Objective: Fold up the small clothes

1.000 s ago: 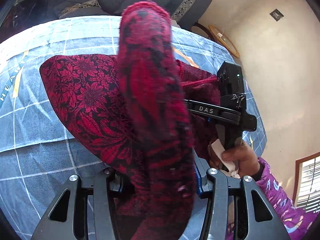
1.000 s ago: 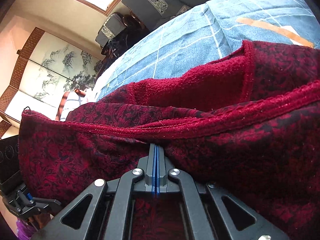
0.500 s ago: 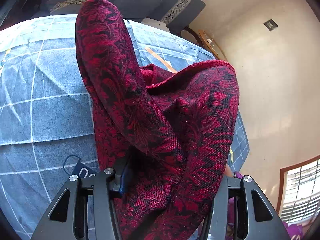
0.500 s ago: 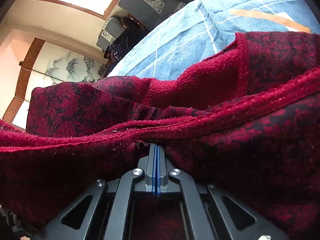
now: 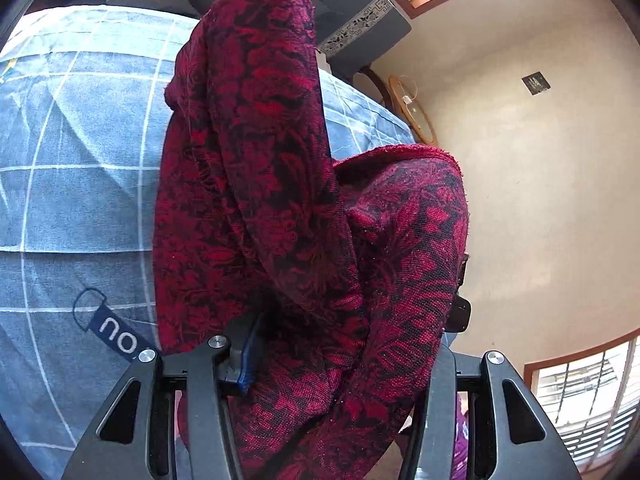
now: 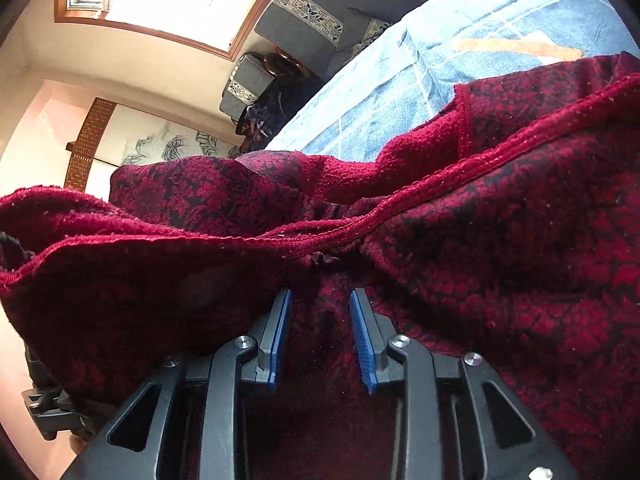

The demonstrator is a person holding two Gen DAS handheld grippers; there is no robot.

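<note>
Over on the left, the blue checked bed cover (image 5: 80, 184) spreads out flat, with a small dark label (image 5: 116, 334) lying on it just beside the left gripper (image 5: 340, 364). That gripper is clamped on a thick bunch of the red-and-black floral garment (image 5: 256, 168), and the cloth rises up out of the jaws in a tall fold and drapes over the right-hand finger (which is completely buried, only the blue pad (image 5: 250, 360) on the left one peeks out). Beyond the bed, dark cushions (image 5: 352, 20) with patterned trim sit against the cream wall (image 5: 520, 200).

Across to the right wrist view: the right gripper (image 6: 322, 340) is letting go, its jaws opening right now, the blue pads (image 6: 280, 340) standing apart with the garment (image 6: 500, 248) lying between and beneath them, not pinched. The garment's hemmed edge (image 6: 400, 208) runs across above the fingertips, heaped on the bed cover (image 6: 400, 92), with a framed ink painting (image 6: 160, 148) on the far wall.
</note>
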